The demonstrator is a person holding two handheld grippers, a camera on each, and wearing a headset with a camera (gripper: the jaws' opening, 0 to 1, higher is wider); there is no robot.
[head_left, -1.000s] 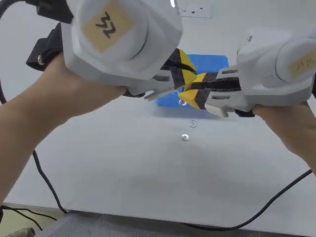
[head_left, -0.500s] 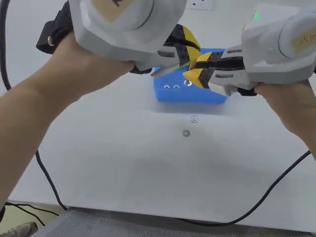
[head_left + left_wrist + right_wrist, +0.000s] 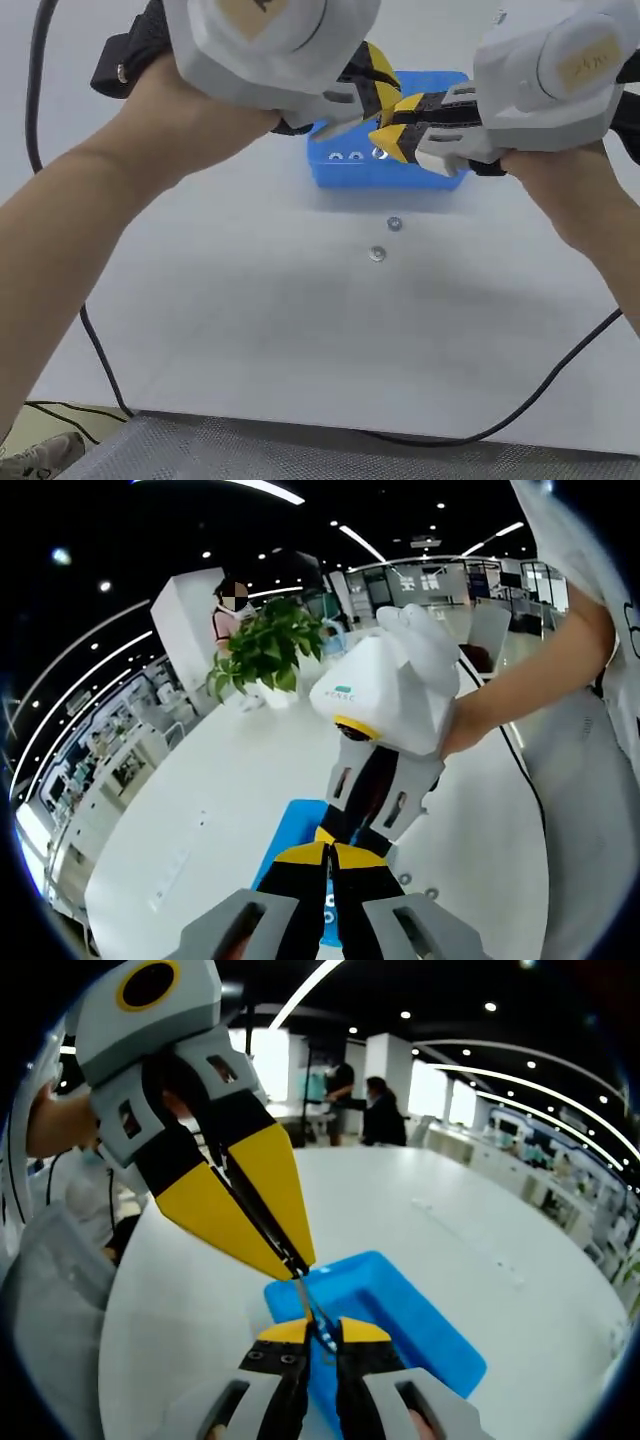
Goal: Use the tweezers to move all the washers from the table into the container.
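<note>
A black cable [image 3: 560,385] is trailing across the near right of the white table [image 3: 250,320]. Farther in, 2 washers are lying loose on the bare top: the nearer washer [image 3: 377,254] and, just beyond it to the right, the farther washer [image 3: 394,224], both a little short of the blue container [image 3: 400,180]. 2 more washers [image 3: 335,157] are sitting inside the container by its near wall, and a 3rd washer [image 3: 380,153] is showing just under the jaw tips; whether it is resting in the container or being held I cannot tell. Above the container the left gripper [image 3: 329,855] and right gripper [image 3: 320,1332] are meeting tip to tip, each clenching its jaws on the tweezers [image 3: 310,1305], whose thin point is running from the left gripper's jaws down between the right gripper's. Far beyond, a potted plant [image 3: 265,650] is standing.
</note>
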